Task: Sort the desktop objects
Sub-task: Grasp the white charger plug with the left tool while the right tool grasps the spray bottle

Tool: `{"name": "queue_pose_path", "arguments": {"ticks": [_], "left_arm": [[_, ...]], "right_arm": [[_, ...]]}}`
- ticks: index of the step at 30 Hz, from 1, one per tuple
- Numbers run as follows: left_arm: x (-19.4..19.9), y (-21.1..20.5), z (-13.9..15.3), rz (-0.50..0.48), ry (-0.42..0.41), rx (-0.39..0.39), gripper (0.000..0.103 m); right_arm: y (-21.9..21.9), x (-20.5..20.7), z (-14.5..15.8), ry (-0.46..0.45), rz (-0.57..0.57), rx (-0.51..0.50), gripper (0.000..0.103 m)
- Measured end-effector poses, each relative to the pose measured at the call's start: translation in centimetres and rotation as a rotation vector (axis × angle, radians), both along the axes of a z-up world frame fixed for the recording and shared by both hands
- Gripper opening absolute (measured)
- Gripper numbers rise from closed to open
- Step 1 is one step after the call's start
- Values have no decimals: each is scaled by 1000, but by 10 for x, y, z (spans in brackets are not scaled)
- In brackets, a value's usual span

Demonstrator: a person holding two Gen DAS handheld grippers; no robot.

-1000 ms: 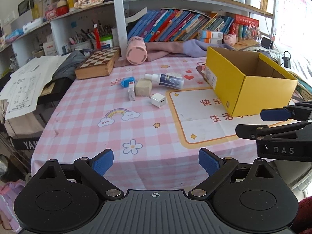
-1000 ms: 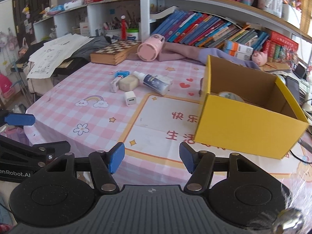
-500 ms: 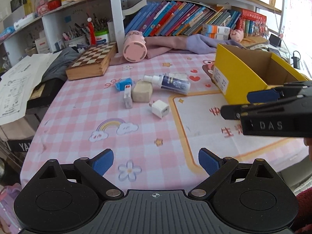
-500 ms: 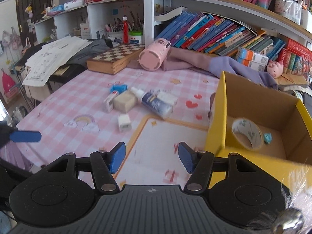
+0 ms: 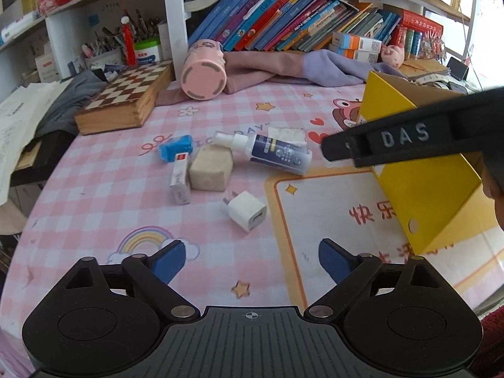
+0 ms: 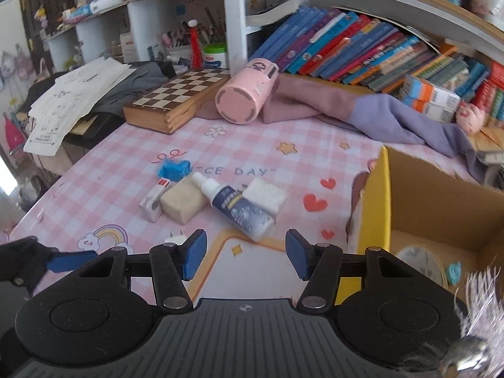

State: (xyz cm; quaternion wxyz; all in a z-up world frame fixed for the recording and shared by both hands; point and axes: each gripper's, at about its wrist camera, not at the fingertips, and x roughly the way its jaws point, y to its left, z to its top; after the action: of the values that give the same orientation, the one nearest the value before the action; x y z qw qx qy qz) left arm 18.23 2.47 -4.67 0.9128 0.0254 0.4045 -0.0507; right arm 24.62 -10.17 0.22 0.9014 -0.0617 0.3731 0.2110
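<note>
Both claws are over the pink checked tablecloth point(image 5: 94, 189) and neither one holds anything. The left gripper point(image 5: 252, 260) sits at the bottom of the left view with its blue pads wide apart and closing a little, and nothing is between them. The right gripper point(image 6: 245, 253) sits at the bottom of the right view, its pads partly apart and closing too, with only bare cloth between them. The little things to sort lie together in the middle of both views: a white plug charger point(image 5: 247, 210) nearest the left claw, a tan block point(image 5: 210, 171), a small white box with a red end point(image 5: 180, 179), a blue crumpled thing point(image 5: 176, 147), a spray bottle point(image 6: 241, 209) lying on its side, and a white spongy pad point(image 6: 266, 196) just behind the bottle. The yellow box point(image 6: 376, 208) stands at the right side of both views, and a roll of tape point(image 6: 422, 266) already lies inside it. I think the step now is to reach for one small thing each, likely the charger for the left claw and the bottle for the right. To do it well, each claw should come down with one pad on each side of its thing, and squeeze only when the thing sits in the middle. The bottle is round and may roll, so grab it across its fat middle. The two claws are near each other, so keep them from bumping.
</note>
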Motion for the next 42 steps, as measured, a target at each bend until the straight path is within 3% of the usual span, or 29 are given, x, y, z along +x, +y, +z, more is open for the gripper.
{"name": "queue_pose_path", "arguments": {"ticks": [11,20,27,29,31,42], "left_arm": [[47,5,-24,80,54,-76,69],[64,0,-37,96,83,-123,64],[64,1,-36,121,64,-97,52],[64,1,-36,135,57,-82,43],[64,3,-36,150,54,-84,36],[51,15,-31,132,63,-75,36]], "right_arm": [[30,57,-13,73,118,-114,47],[48,84,-28,94,212,-202,47],[64,97,-42,119,270,-249,46],[68,101,-47,128,282,-265,46],[71,104,-52,146,279,-268,46],[61,97,-57,252,244,-172,31]]}}
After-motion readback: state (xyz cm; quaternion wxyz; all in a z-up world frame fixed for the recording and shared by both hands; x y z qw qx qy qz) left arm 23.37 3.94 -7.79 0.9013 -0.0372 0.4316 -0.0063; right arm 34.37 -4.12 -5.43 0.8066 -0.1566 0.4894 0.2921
